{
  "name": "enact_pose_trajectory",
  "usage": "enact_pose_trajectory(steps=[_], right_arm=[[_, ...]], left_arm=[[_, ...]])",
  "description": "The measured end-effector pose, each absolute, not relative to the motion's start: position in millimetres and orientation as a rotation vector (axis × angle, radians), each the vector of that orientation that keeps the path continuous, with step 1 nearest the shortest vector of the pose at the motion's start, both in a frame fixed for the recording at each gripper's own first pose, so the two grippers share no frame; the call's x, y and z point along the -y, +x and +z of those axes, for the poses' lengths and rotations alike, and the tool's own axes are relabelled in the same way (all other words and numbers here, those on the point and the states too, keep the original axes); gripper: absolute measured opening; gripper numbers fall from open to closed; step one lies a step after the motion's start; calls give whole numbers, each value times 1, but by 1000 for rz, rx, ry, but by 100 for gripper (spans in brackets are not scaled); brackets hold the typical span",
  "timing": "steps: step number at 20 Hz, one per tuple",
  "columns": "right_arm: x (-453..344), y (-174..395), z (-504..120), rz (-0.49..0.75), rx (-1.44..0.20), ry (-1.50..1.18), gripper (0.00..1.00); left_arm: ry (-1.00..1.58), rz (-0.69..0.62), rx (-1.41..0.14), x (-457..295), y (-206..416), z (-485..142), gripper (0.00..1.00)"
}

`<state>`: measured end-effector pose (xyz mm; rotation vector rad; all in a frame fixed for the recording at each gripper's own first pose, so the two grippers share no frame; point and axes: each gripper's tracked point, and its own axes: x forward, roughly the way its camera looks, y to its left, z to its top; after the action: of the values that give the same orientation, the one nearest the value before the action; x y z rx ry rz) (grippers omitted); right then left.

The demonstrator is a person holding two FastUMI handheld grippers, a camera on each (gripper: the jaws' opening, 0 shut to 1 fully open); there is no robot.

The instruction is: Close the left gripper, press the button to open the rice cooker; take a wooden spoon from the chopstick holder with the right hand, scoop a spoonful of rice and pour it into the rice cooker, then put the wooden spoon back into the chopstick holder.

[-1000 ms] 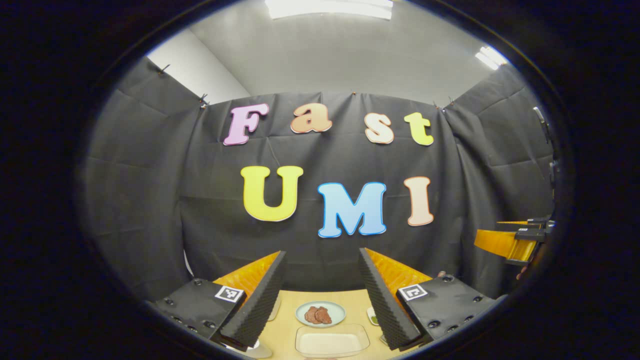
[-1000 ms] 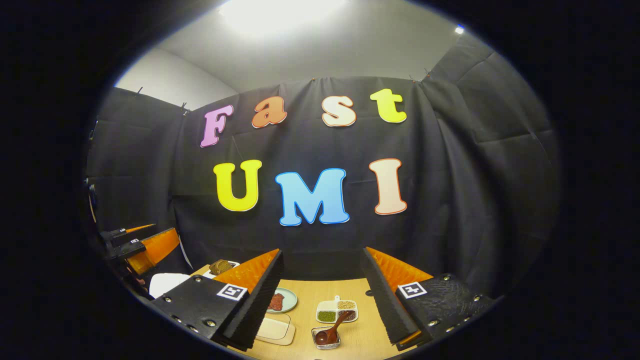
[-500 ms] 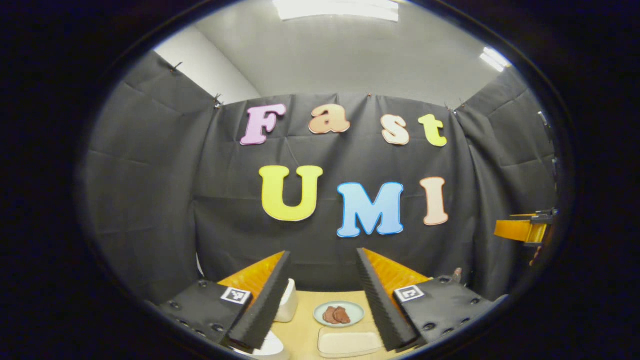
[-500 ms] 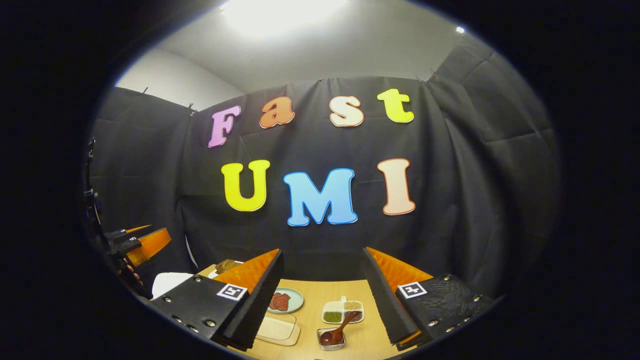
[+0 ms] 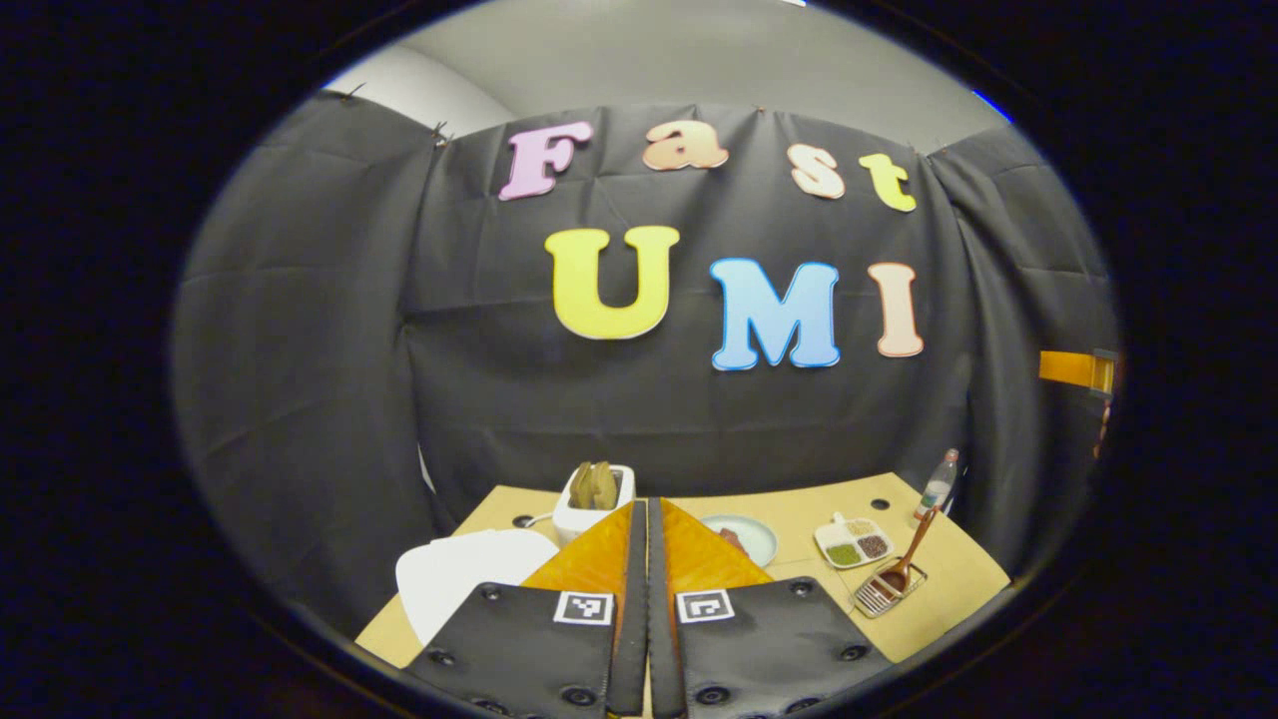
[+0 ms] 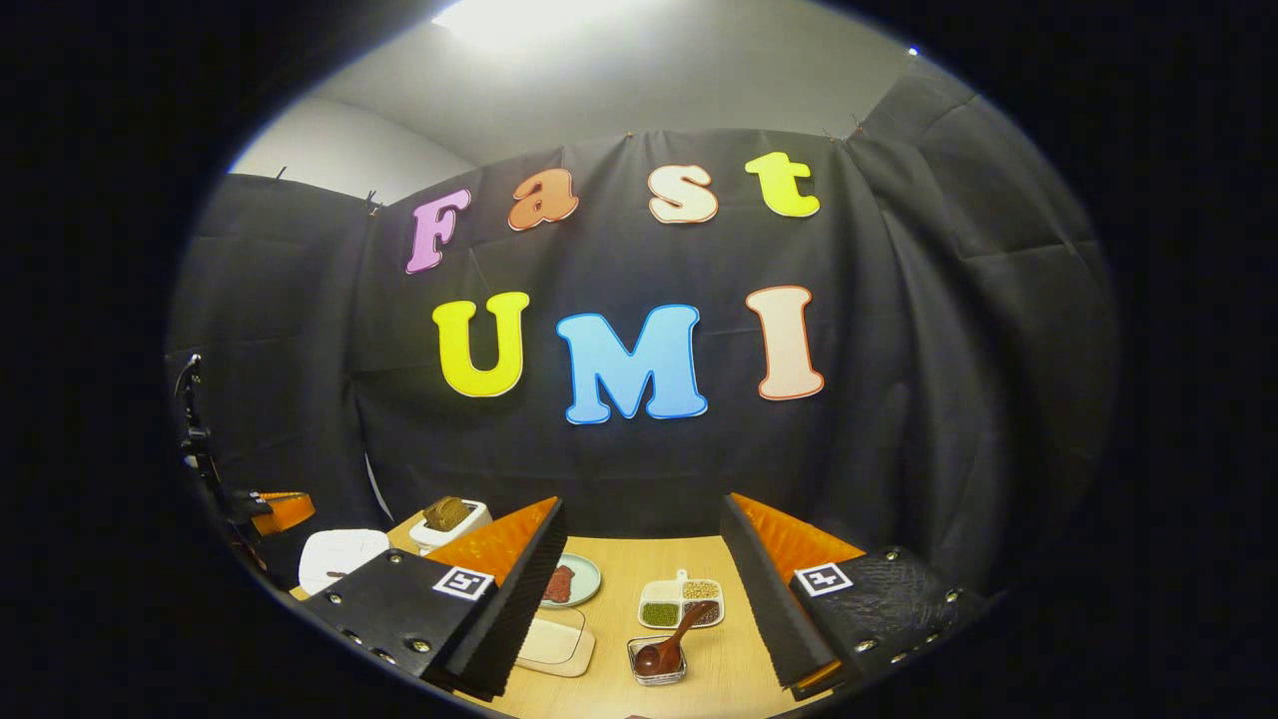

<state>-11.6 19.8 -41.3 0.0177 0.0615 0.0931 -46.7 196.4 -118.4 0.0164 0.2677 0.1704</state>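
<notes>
My left gripper (image 5: 647, 519) is clenched with its fingers pressed flat together, grasping nothing above the light wooden table (image 5: 958, 579), while my right gripper (image 6: 639, 559) gapes wide, empty.

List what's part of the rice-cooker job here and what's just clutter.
Job: rice cooker, chopstick holder with wooden utensils, grain dish (possibly the rice), left tool, right tool.
Clutter: meat plate, clear tray, bottle.
</notes>
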Motion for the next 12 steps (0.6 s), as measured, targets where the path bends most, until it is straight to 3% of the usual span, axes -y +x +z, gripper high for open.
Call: enact_pose_trajectory(steps=[12], right_arm=[[-13,-11,-78,82,-147,7,94]], left_arm=[[-46,318,-584,-285,-73,-259,11]])
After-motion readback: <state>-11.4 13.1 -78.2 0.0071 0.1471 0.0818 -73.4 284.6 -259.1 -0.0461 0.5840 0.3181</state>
